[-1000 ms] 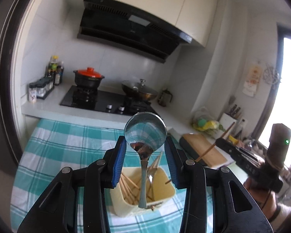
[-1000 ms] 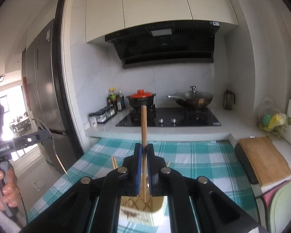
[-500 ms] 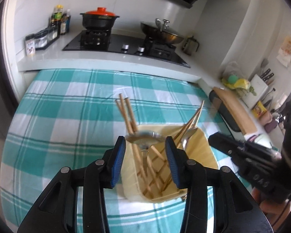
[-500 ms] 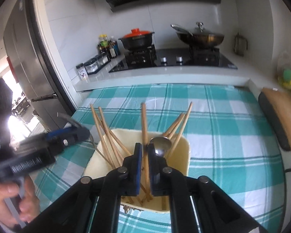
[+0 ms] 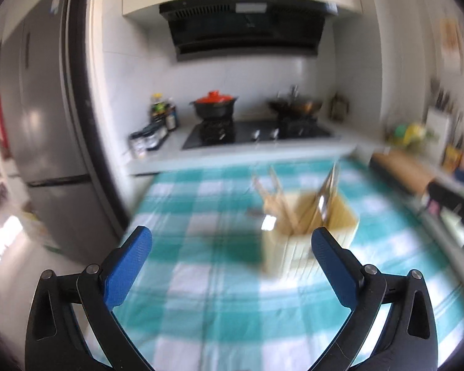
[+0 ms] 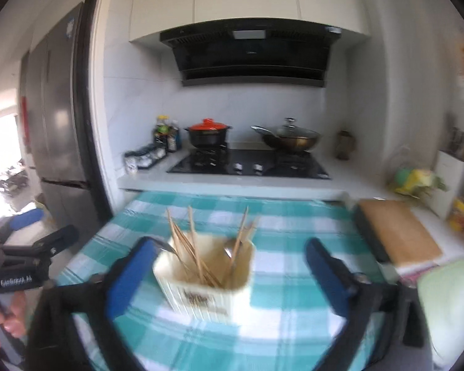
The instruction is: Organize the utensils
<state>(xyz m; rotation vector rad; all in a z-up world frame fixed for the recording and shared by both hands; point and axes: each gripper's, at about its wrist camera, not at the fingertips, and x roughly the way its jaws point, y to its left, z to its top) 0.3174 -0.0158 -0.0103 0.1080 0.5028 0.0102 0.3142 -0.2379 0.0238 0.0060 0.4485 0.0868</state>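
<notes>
Right wrist view: the right gripper (image 6: 229,262) stands with its jaws spread wide and nothing between the blue pads (image 6: 130,273). Directly ahead, at lower centre of the frame and between the two pads, sits the cream utensil holder (image 6: 205,278) on the teal checked tablecloth (image 6: 294,278). Wooden chopsticks (image 6: 182,241) stand in it, leaning toward the upper left and upper right, long axes near upright. A metal spoon (image 6: 229,252) rests among them, bowl up, and a second metal handle curves over the holder's left rim. Dark lettering on the holder's front face is too blurred to read.

Left wrist view: the left gripper (image 5: 232,258) is likewise wide open and empty. The same holder lies ahead and to the right of centre, just beyond the right-hand pad. This frame is heavily blurred.

Judgement: the utensils visible are all in the holder; the right gripper is the nearer and better aligned, should any further adjustment be needed. Loose utensils elsewhere are not visible.

At lower left of the right wrist view, the left gripper body carries white lettering, not clearly legible. Further out: a hob with a red-lidded pot (image 6: 208,131) at centre, a wooden cutting board (image 6: 396,232) at right.
</notes>
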